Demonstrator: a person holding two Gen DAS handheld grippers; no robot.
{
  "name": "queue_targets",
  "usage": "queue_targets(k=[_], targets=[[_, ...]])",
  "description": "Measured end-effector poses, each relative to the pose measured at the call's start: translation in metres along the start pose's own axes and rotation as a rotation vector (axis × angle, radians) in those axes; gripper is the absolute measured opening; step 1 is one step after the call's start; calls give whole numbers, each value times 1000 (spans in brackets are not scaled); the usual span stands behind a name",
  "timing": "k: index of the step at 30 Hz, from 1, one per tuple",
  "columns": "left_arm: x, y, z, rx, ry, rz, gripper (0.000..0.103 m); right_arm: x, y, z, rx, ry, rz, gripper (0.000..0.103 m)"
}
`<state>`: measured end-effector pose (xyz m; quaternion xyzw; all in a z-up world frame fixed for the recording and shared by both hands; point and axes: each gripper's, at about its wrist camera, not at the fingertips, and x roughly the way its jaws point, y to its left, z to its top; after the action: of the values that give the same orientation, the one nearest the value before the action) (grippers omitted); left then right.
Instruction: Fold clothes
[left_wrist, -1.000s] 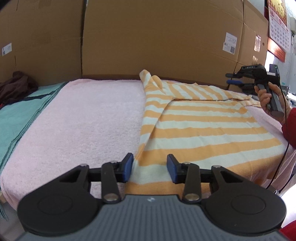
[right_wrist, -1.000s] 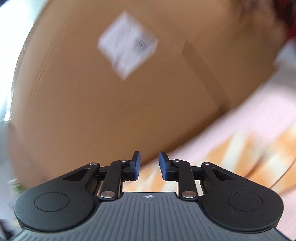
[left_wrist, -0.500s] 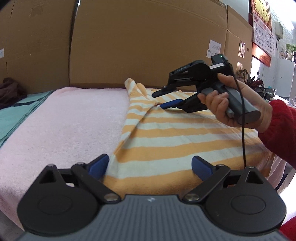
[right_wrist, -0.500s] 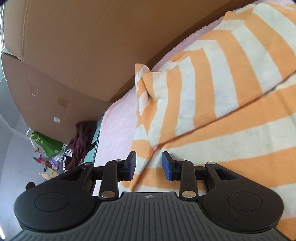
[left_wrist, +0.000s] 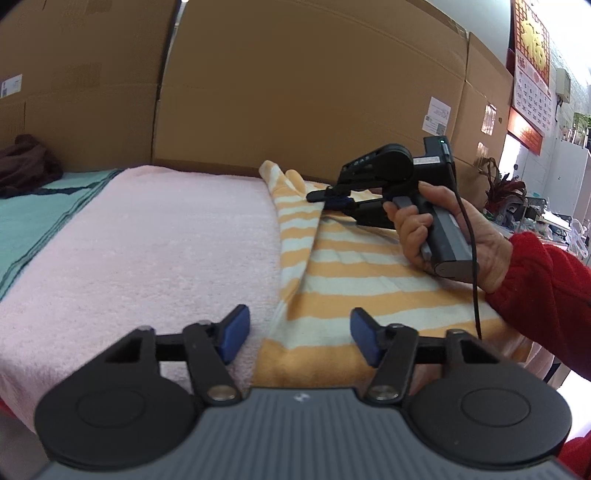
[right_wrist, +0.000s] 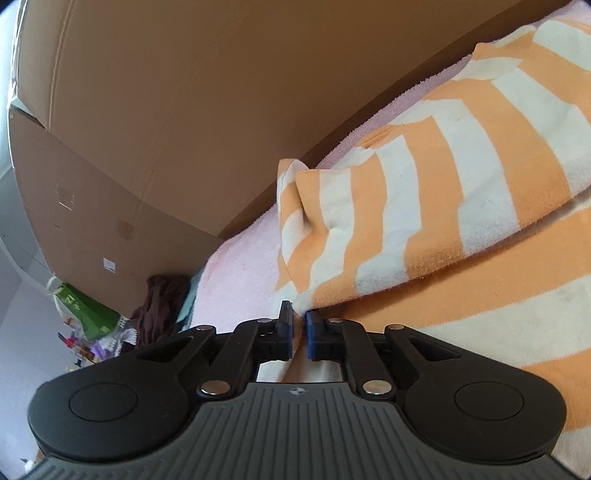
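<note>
An orange-and-white striped shirt (left_wrist: 369, 280) lies flat on a pink towel (left_wrist: 166, 240), its sleeve folded across the body (right_wrist: 443, 184). My left gripper (left_wrist: 299, 334) is open wide at the towel's near edge, and the shirt's near hem corner lies between its fingers without touching them. A hand (left_wrist: 417, 229) in a red sleeve holds my right gripper (left_wrist: 332, 199) low over the shirt's far left fold. In the right wrist view this gripper (right_wrist: 299, 321) is shut, pinching the lower edge of the folded sleeve.
Tall cardboard boxes (left_wrist: 295, 92) wall off the back of the towel. A teal cloth (left_wrist: 29, 221) and a dark crumpled garment (left_wrist: 26, 166) lie to the left. A calendar (left_wrist: 532, 55) hangs at the right. A green bag (right_wrist: 88, 314) stands beyond the towel.
My left gripper opened wide and edged left along the hem. My right gripper swung in from the right, came down on the folded sleeve edge and closed on it.
</note>
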<state>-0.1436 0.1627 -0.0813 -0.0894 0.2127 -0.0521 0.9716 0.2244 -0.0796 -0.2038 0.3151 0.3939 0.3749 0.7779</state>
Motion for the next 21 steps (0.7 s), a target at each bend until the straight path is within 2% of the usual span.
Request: queue_targets(k=[1, 3, 6, 11, 21], targets=[[-1, 3, 0, -20, 1, -2, 35, 0, 1, -1, -3, -12, 14, 8], [-1, 10, 0, -65, 3, -7, 4, -2, 2, -1, -3, -33, 42, 8], [-1, 16, 0, -112, 5, -17, 4, -4, 0, 0, 13, -40, 63, 8], [-4, 5, 6, -81, 17, -15, 1, 0, -4, 2, 65, -30, 78, 8], [-6, -27, 12, -7, 45, -166, 0, -15, -15, 5, 136, -75, 97, 8]])
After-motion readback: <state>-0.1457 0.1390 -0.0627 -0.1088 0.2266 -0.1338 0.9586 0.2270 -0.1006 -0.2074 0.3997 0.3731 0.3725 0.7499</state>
